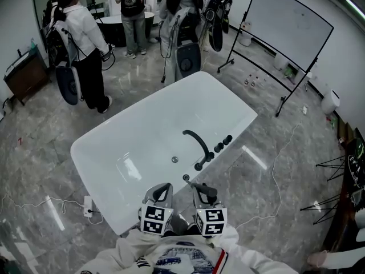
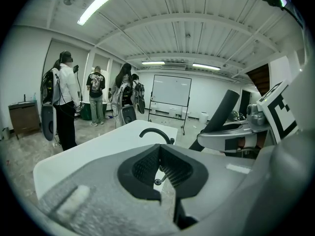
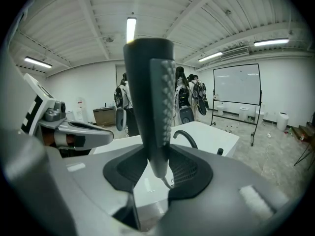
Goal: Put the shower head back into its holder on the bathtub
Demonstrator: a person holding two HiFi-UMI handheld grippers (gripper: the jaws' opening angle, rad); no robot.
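Bathtub (image 1: 142,130) ahead; right gripper (image 3: 158,167) holds shower head (image 3: 150,92)

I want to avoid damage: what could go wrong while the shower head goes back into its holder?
The right gripper holds the shower head only near its lower end, so it may tilt or slip. The holder on the bathtub rim is small and close to the faucet, so the tip may miss and strike the rim.

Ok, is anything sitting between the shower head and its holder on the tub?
Nothing visible. The right gripper holds the shower head upright just short of the holder, a small dark ring on the bathtub's near rim. The faucet stands beyond it, out of the path.
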